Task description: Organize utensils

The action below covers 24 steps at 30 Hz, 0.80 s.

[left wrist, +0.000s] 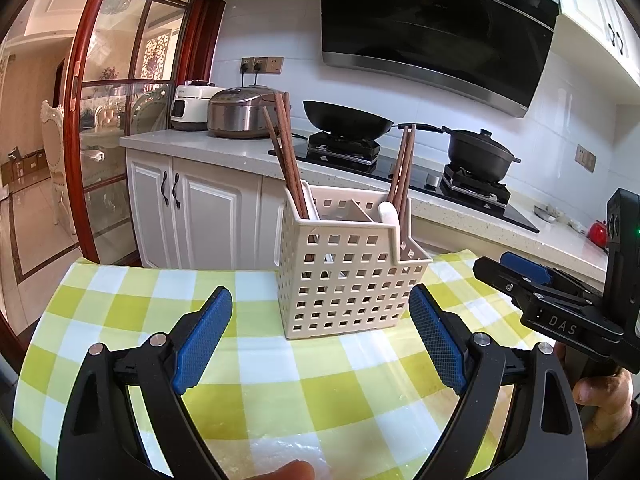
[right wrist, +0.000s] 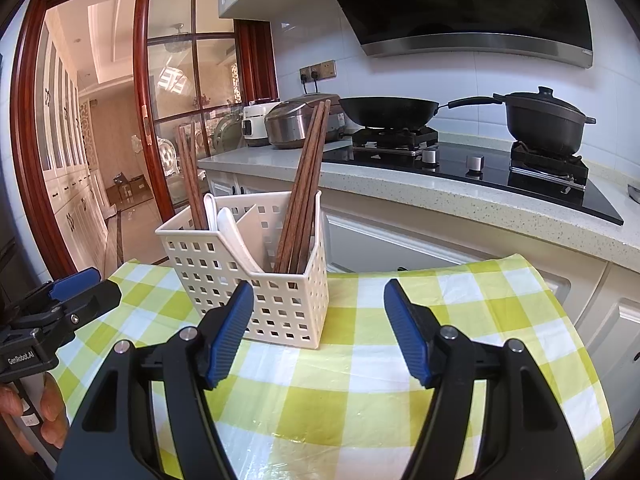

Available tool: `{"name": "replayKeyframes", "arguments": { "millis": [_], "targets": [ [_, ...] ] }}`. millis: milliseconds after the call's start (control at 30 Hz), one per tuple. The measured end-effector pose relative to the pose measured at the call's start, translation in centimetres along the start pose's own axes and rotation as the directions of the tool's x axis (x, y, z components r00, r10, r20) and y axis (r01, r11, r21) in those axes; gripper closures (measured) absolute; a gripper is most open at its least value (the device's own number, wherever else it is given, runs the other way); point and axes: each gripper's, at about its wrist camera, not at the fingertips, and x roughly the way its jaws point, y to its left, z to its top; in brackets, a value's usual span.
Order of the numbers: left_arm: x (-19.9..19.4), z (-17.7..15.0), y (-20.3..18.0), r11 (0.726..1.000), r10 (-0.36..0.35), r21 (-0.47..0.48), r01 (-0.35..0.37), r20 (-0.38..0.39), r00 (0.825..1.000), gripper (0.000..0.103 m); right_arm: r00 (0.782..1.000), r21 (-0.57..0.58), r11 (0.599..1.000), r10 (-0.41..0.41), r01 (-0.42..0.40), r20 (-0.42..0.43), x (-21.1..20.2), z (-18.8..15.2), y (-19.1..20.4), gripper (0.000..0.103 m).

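Note:
A white perforated utensil caddy with a divider stands on the green-checked tablecloth. Brown wooden chopsticks lean in one compartment. More chopsticks and white spoons stand in the other. My left gripper is open and empty just in front of the caddy. My right gripper is open and empty, near the caddy's right corner. Each gripper shows at the edge of the other's view, the right one and the left one.
Behind the table runs a kitchen counter with a rice cooker, a white cooker, a wok and a black pot on the hob. A glass sliding door is at left.

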Motion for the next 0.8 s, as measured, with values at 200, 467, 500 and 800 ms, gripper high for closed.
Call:
{"name": "replayKeyframes", "arguments": {
  "millis": [200, 467, 500, 800],
  "targets": [
    [0.06, -0.01, 0.04, 1.000, -0.001, 0.003, 0.001, 0.001, 1.000, 0.019, 1.000, 0.002, 1.000, 0.000, 0.000, 0.000, 0.02, 0.02, -0.02, 0.037],
    [-0.01, -0.02, 0.08, 1.000, -0.002, 0.003, 0.002, 0.001, 1.000, 0.019, 1.000, -0.001, 1.000, 0.000, 0.000, 0.001, -0.03, 0.03, 0.04, 0.035],
    [-0.01, 0.00, 0.10, 1.000, -0.002, 0.003, 0.002, 0.001, 1.000, 0.019, 1.000, -0.002, 1.000, 0.000, 0.000, 0.001, -0.02, 0.00, 0.06, 0.035],
    [0.00, 0.01, -0.02, 1.000, -0.006, 0.005, 0.006, -0.004, 1.000, 0.019, 1.000, -0.001, 1.000, 0.000, 0.000, -0.001, 0.00, -0.03, 0.16, 0.035]
  ]
}}
